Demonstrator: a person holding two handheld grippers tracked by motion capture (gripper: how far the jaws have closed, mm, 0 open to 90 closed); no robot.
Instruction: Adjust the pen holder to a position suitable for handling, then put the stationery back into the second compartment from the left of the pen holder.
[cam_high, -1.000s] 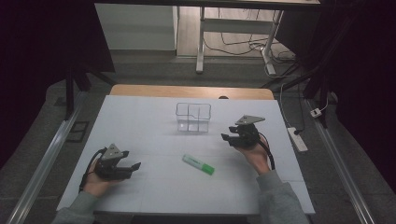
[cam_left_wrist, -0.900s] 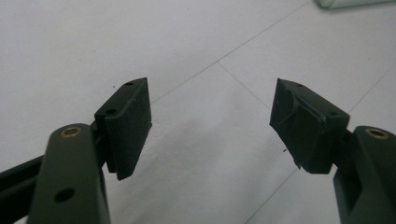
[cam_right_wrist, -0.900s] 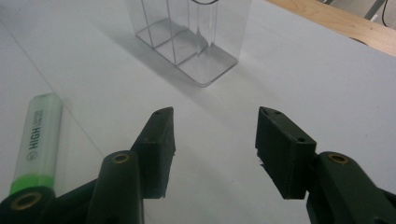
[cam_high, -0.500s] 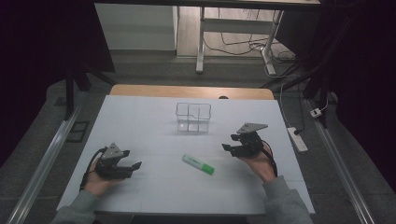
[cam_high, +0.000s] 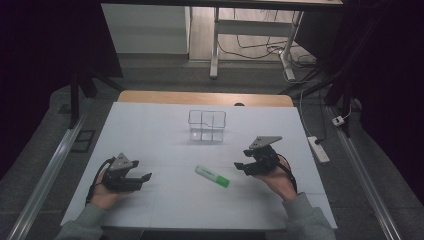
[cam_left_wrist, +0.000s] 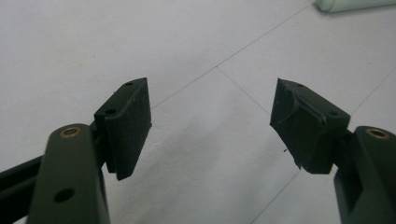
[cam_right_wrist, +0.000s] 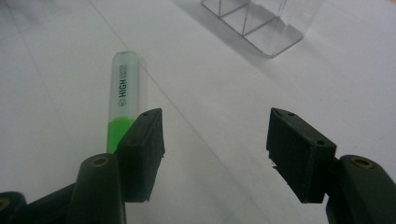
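Green-bodied with a frosted pale cap, the highlighter (cam_high: 212, 176) lies flat on the white worktop (cam_high: 165, 210), between both hands and nearer the clear organiser (cam_high: 207, 125). Since a second ago the right gripper (cam_high: 241, 165) has drawn back toward the person, jaws just opening with nothing between them. Left gripper (cam_high: 146, 177) rests low, jaws apart and empty.

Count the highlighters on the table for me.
1: a green highlighter lying flat between both hand-held grippers, in front of the clear organizer. None visible inside it.
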